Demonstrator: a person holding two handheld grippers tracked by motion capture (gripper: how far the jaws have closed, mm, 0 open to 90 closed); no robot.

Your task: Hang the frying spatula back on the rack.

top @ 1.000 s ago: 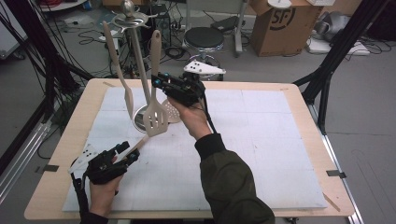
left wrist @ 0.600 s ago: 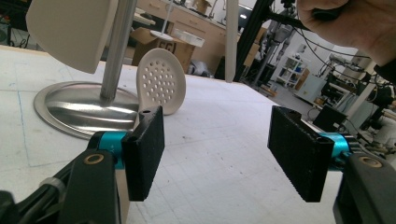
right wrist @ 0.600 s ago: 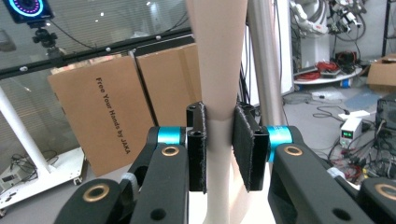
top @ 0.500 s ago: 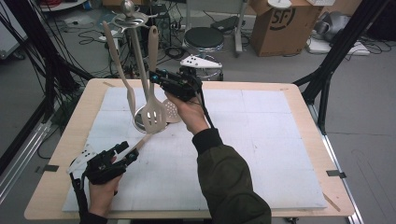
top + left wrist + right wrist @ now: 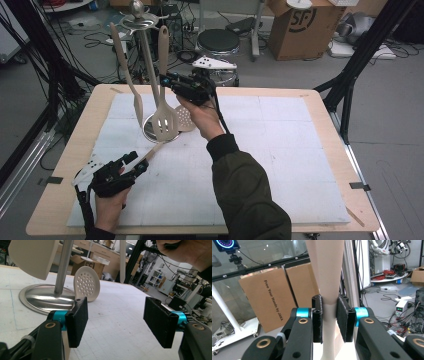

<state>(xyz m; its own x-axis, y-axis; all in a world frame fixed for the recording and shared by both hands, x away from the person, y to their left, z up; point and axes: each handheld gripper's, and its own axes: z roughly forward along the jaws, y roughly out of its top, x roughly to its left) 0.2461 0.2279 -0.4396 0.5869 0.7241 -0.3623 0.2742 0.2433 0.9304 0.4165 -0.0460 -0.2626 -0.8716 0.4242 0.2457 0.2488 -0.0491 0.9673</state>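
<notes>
A metal utensil stand point(image 5: 147, 65) rises from its round base point(image 5: 150, 131) at the table's far left. A pale solid spatula point(image 5: 138, 107) hangs from it. My right gripper point(image 5: 167, 81) is shut on the handle of a pale slotted turner point(image 5: 163, 122) and holds it upright beside the pole. In the right gripper view both pads point(image 5: 344, 317) of the right gripper point(image 5: 329, 315) press the handle point(image 5: 328, 270). A perforated skimmer point(image 5: 185, 118) lies against the base, its wooden handle pointing at my left gripper point(image 5: 137, 161). The left gripper point(image 5: 115, 322) stands open low over the table, the skimmer point(image 5: 87, 283) ahead.
White foam sheets point(image 5: 280, 150) cover the wooden table point(image 5: 320, 107). The stand's base point(image 5: 42, 298) and pole point(image 5: 62, 265) are close in front of the left gripper. Cardboard boxes point(image 5: 300, 25), cables and a black frame leg point(image 5: 360, 55) lie beyond the far edge.
My right gripper has raised the slotted turner slightly and brought it more upright beside the stand's pole. The left hand has stayed where it was.
</notes>
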